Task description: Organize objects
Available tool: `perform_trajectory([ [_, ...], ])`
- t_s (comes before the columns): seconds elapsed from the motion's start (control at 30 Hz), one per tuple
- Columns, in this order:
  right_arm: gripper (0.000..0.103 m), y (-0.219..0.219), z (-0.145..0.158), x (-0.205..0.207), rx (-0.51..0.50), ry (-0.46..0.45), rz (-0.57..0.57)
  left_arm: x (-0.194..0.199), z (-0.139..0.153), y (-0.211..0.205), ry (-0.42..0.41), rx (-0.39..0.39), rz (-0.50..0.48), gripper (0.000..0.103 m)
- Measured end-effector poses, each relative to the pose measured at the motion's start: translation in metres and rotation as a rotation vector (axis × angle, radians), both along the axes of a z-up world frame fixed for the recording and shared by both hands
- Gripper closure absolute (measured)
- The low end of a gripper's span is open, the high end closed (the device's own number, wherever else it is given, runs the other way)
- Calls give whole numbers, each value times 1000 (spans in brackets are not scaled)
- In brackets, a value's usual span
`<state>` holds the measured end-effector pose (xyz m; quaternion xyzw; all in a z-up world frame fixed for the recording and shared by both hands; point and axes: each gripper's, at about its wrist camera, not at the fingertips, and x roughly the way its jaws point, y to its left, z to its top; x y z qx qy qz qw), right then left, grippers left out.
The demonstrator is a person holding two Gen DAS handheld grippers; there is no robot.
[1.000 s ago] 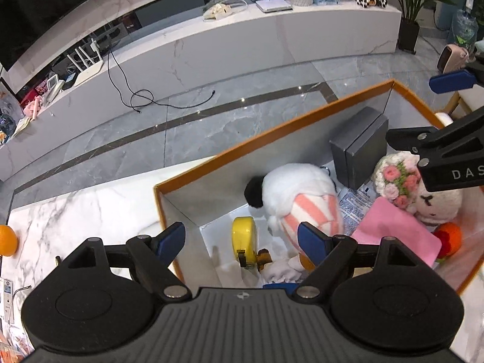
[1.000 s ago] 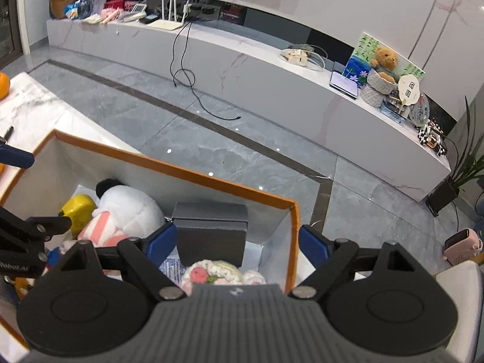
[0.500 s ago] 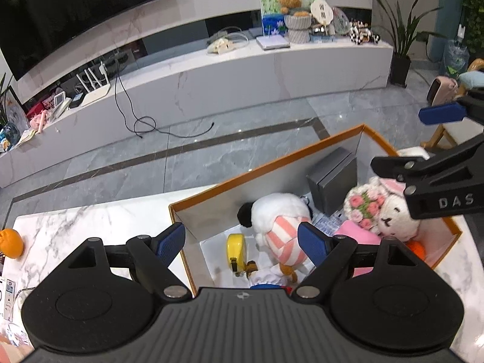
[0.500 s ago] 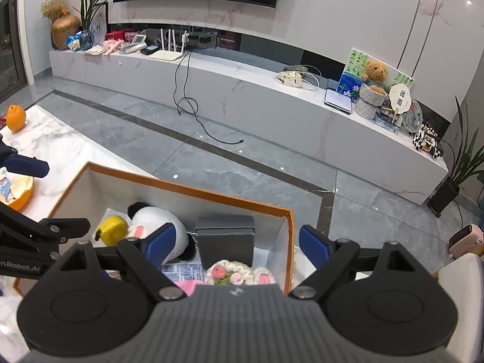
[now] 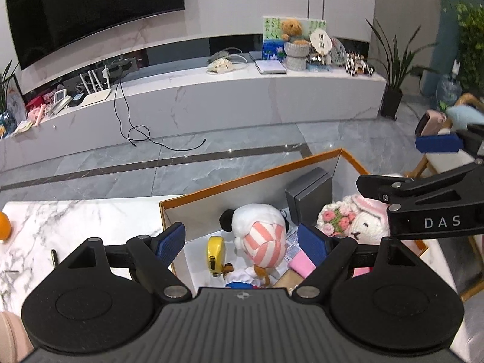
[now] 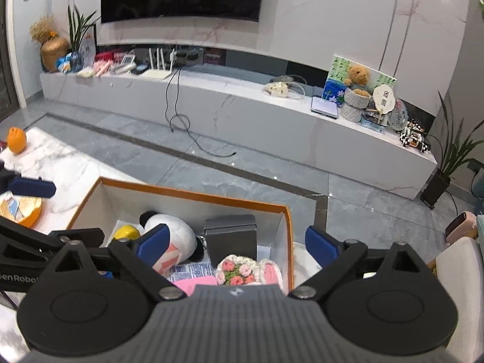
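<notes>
An orange-rimmed box [image 5: 248, 171] [image 6: 193, 193] stands on the marble table. In it lie a white plush with a striped cap [image 5: 263, 236] [image 6: 174, 242], a yellow tape measure [image 5: 215, 252] [image 6: 126, 232], a grey case [image 5: 311, 195] [image 6: 231, 236], a knitted bunny with flowers [image 5: 354, 222] [image 6: 242, 270] and a pink cloth [image 5: 301, 264] [image 6: 193, 282]. My left gripper [image 5: 242, 242] is open and empty above the box's left part. My right gripper [image 6: 236, 243] is open and empty above its right part; it also shows in the left wrist view [image 5: 423, 187].
An orange [image 5: 4, 227] [image 6: 15, 140] lies at the table's far left. An orange dish [image 6: 21, 210] sits left of the box. A pen [image 5: 54, 257] lies on the marble. Beyond are grey floor, a cable [image 5: 145, 136] and a long TV console [image 5: 211, 96].
Both grippers have risen and drawn back from the box; the box and its contents look smaller and more of the room shows. Both stay open and empty.
</notes>
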<state>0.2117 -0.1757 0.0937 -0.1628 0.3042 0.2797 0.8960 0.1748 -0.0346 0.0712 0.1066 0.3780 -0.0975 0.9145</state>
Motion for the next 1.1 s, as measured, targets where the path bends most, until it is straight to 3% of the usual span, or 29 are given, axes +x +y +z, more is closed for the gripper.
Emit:
perform_trajectory([
  [0.4, 7, -23, 4, -31, 127, -13, -127, -27, 6, 4, -53, -82, 42, 7],
  [0.57, 3, -25, -5, -43, 144, -16, -156, -41, -1, -7, -51, -93, 3, 6],
  [0.63, 3, -25, -10, -52, 175, 8, -116, -47, -7, -15, -42, -79, -19, 6],
  [0.77, 3, -18, -18, -70, 150, -29, -103, -57, -19, -30, -42, -23, -25, 6],
  [0.9, 3, -21, -23, -79, 167, -29, -124, -60, -24, -26, -25, -72, -14, 6],
  [1.1, 1, -24, -36, -80, 173, 29, -169, -60, -36, -29, 5, -47, 22, 6],
])
